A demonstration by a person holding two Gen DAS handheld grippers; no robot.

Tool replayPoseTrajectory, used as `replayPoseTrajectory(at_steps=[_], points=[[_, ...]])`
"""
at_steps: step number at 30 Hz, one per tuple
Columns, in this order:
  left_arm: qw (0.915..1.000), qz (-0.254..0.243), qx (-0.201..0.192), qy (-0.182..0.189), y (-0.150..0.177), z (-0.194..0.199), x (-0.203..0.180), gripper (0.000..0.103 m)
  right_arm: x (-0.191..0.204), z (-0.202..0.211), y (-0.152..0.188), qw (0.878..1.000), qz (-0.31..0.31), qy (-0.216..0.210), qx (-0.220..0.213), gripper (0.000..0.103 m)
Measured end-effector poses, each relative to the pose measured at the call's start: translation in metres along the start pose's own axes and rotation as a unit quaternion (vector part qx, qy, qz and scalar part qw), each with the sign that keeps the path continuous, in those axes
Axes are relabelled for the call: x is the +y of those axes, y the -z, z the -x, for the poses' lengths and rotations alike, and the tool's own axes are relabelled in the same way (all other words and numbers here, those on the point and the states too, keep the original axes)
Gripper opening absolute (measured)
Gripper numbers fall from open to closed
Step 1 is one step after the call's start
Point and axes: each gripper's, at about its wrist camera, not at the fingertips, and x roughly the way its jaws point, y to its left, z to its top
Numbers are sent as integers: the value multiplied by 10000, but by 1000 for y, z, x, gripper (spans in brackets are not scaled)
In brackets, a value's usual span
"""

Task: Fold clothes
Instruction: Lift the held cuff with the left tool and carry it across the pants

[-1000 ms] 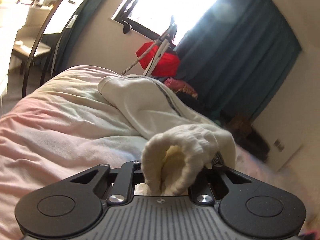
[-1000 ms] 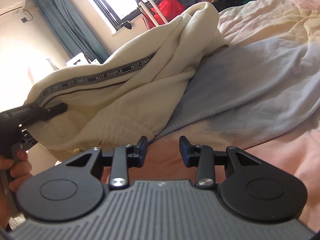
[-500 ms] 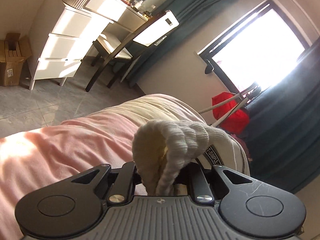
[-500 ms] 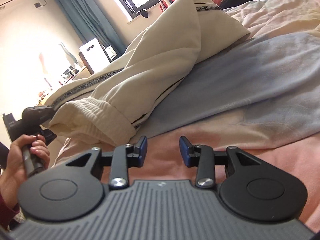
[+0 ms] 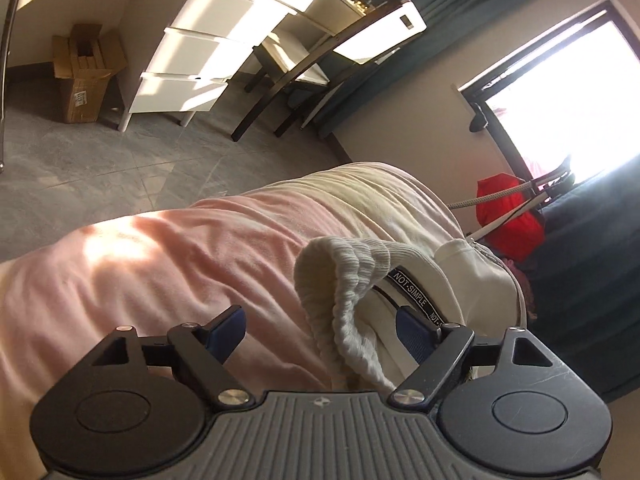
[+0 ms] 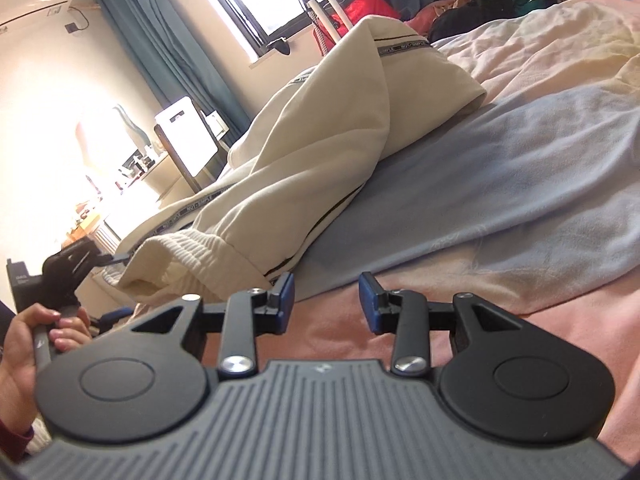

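Our left gripper (image 5: pixel 320 330) has its fingers spread wide, the ribbed cuff (image 5: pixel 344 280) of the cream sweatpants (image 6: pixel 320 152) lying loose between them on the pink bedcover (image 5: pixel 160 272). To the right, the sweatpants stretch across the bed toward the window (image 6: pixel 260 4). Our right gripper (image 6: pixel 326 300) hovers beside them over the bedcover, fingers parted and holding nothing.

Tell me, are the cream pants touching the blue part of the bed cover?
Touching. The right wrist view shows the cream pants lying on the blue part of the bed cover, their edge resting on it with no gap.
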Motion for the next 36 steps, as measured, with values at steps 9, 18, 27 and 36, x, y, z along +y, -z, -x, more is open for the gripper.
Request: replayPoseTrajectory(at_steps=[9,18,27,36], points=[[9901,955,733,718,38,9,11,86,-15,31,-15,9986,-392,-4,-352,40],[9994,54,-167,290,10,-30,-12,57,-29,25,-16,9974,-645,41,-325,40],[9786,-1653,-1131,-470,-46,-77,-143,15,-8,0,-16,9890,758,1126,-594,40],[9484,-2287,-1440,-1657,-113,-178,-232,16,-29,-30,-25,9894,498,1221,-609,40]])
